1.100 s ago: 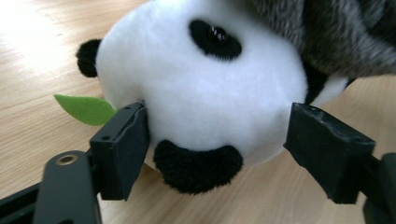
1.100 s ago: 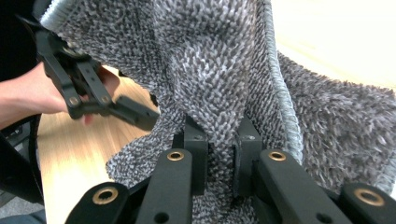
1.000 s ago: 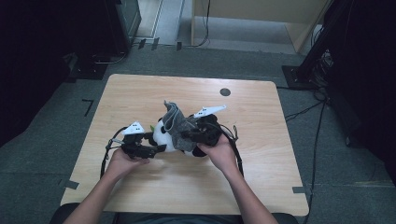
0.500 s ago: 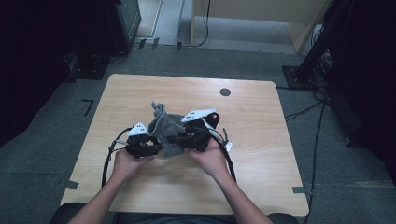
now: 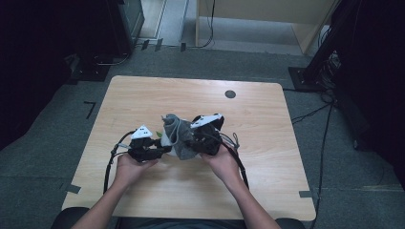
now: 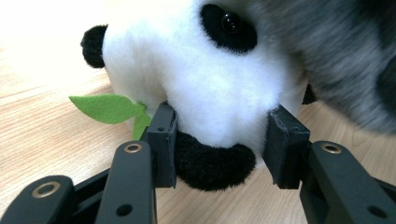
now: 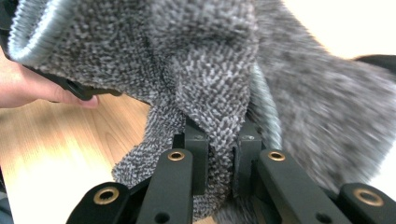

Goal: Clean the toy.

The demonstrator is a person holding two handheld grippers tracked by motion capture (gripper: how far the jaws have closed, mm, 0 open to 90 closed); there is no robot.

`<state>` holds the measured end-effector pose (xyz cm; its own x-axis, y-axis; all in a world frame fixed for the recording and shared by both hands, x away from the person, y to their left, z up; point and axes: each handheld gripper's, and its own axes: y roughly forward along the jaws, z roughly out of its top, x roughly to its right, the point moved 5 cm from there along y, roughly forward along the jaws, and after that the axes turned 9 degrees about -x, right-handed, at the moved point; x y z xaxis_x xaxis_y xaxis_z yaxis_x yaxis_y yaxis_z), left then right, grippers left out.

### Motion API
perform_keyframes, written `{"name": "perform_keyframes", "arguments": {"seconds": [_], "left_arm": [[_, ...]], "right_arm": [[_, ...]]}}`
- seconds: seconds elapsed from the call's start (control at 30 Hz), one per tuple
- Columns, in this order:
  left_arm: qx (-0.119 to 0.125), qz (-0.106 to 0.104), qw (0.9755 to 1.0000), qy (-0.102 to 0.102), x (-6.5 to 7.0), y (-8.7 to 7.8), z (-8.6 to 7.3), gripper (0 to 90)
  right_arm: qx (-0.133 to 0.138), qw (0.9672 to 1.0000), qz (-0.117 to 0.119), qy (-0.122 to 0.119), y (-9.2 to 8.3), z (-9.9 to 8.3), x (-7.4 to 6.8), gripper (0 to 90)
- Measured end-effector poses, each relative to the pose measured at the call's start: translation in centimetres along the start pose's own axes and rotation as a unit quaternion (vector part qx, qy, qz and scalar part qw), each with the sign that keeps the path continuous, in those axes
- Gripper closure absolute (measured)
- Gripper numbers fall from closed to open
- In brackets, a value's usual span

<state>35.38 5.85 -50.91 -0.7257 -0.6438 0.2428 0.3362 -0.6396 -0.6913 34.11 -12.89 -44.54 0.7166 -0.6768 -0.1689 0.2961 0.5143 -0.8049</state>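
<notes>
1. A person's two hands meet near the middle of a pale wooden desk (image 5: 143, 95), each holding a black gripper, with a plush panda (image 6: 205, 79) and a grey knitted cloth (image 7: 187, 70) bunched between them.
2. The left gripper (image 6: 219, 140) has its jaws spread around the lower part of the panda's white body, one pad on either side, pressing into the plush just above a black paw that rests on the desk.
3. A green felt leaf (image 6: 107, 108) sticks out beside the panda, just beside the left jaw.
4. The right gripper (image 7: 219, 154) has its jaws clenched on a fold of the grey cloth, which hangs over and in front of them.
5. From above, the cloth (image 5: 179, 136) drapes across the toy between the left gripper (image 5: 160, 149) and the right gripper (image 5: 193, 140).
6. The left hand (image 5: 129, 167) and right hand (image 5: 222, 162) rest low on the desk, cables trailing from both grippers.
7. A small dark round disc (image 5: 230, 94) lies well apart, toward the far edge.
</notes>
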Motion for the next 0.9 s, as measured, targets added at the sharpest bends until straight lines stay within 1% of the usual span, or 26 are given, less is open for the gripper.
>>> {"name": "perform_keyframes", "arguments": {"seconds": [0.1,0.17,0.27,0.33,0.4,0.63,0.67,0.8,0.9], "left_arm": [[-0.001,0.000,1.0000,0.000,0.0,0.0,0.0,53.3],[-0.002,0.000,1.0000,-0.001,-0.1,0.0,0.0,53.3],[-0.002,-0.003,1.0000,-0.001,-0.1,0.0,0.0,53.3],[-0.002,-0.004,1.0000,-0.001,-0.1,0.0,0.0,53.3],[-0.002,-0.004,1.0000,0.001,-0.1,0.0,0.0,53.3],[-0.005,-0.006,1.0000,0.003,-0.1,-0.1,-0.1,53.2],[-0.005,-0.005,1.0000,0.004,-0.1,-0.1,-0.1,53.3],[-0.008,-0.003,0.9999,0.009,0.0,-0.1,-0.2,53.2],[-0.009,-0.001,0.9999,0.010,0.0,0.0,-0.3,53.1]], "right_arm": [[0.001,1.0000,-0.002,0.009,-1.0,-0.4,0.6,81.8],[0.002,0.9998,-0.004,0.019,-1.6,-0.7,1.3,81.7],[0.006,0.9991,-0.008,0.040,-2.6,-1.2,2.6,81.7],[0.011,0.9984,-0.006,0.054,-3.2,-1.6,3.3,81.7],[0.015,0.9979,-0.004,0.063,-3.6,-1.8,3.9,81.7],[0.020,0.9971,0.001,0.074,-4.2,-2.1,4.8,81.8],[0.020,0.9967,0.001,0.079,-4.3,-2.2,5.0,81.7],[0.032,0.9954,-0.013,0.089,-5.0,-2.4,6.0,81.9],[0.040,0.9932,-0.027,0.106,-5.8,-2.7,6.9,82.2]]}}
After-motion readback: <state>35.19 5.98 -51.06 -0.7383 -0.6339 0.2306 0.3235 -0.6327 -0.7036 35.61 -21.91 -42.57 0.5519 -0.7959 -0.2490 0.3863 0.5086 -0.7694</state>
